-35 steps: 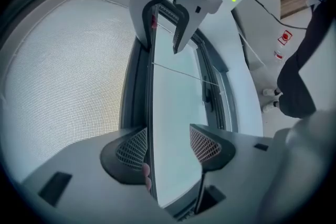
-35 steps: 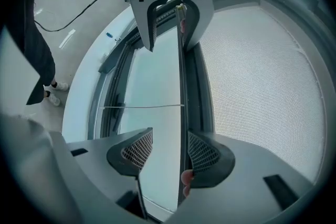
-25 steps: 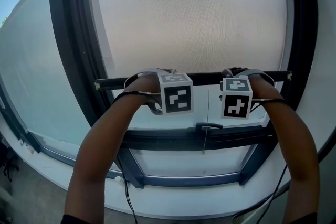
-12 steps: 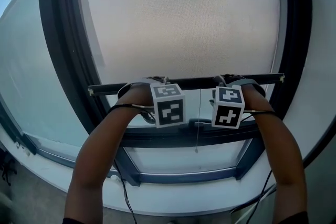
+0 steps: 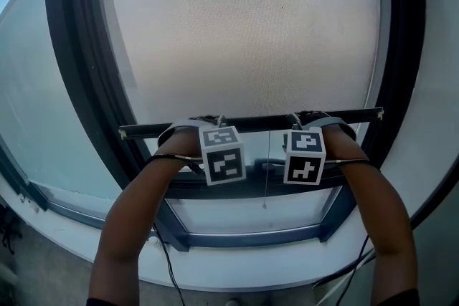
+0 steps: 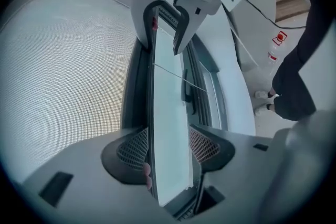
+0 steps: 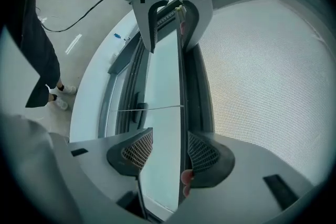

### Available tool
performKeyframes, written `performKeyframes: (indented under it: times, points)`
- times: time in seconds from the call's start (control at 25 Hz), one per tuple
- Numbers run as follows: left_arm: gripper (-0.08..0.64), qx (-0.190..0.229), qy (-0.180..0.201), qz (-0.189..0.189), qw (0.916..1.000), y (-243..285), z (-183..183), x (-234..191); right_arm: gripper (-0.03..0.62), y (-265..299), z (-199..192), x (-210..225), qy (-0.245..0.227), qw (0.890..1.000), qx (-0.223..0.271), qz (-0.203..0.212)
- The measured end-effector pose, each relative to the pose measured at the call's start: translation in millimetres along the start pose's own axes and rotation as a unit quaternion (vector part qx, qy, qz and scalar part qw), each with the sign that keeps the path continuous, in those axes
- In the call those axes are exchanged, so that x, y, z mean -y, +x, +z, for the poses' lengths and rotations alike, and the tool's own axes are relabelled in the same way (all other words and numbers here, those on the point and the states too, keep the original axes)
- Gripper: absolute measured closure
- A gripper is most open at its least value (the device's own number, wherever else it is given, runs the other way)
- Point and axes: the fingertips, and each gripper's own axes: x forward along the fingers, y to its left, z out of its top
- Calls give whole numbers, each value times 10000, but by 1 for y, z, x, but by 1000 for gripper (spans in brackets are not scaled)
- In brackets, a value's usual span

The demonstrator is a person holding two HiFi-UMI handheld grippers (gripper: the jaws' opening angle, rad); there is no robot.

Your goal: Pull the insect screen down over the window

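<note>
Insect screen (image 5: 244, 32) covers most of the window. Its bottom bar (image 5: 251, 123) lies level, with a strip of bare glass below it and the lower frame rail (image 5: 251, 186) under that. Your left gripper (image 6: 168, 147) sits just left of the bar's middle with its jaws spread. The bar runs between them and lies along one pad, not pinched. Your right gripper (image 7: 169, 152) sits just right of the bar's middle in the same way, jaws apart and the bar close against one pad. The thin pull cord (image 5: 265, 179) hangs from the bar between the two grippers.

This looks like the last stretch of the pull. Bear straight down with both grippers at an even pace, so the bar stays level and neither end binds at the side of the frame. Since nothing is clamped, a tilted gripper could let the bar slide out, so hold each one square to the bar. Ease off as the bar nears the rail, and seat it fully before you lift away, because a sprung screen would likely run back up
</note>
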Motion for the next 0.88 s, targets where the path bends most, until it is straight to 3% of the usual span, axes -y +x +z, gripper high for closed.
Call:
performKeyframes:
  times: [0.56,0.88]
  points:
    - [316,-133,149,108,9997,20,-1,19,383,16,-3,-23,8,10000,1,34]
    - [316,-90,159,-5,9998,65,-7,56,383,54,-4,-67,-10,9996,-71,263]
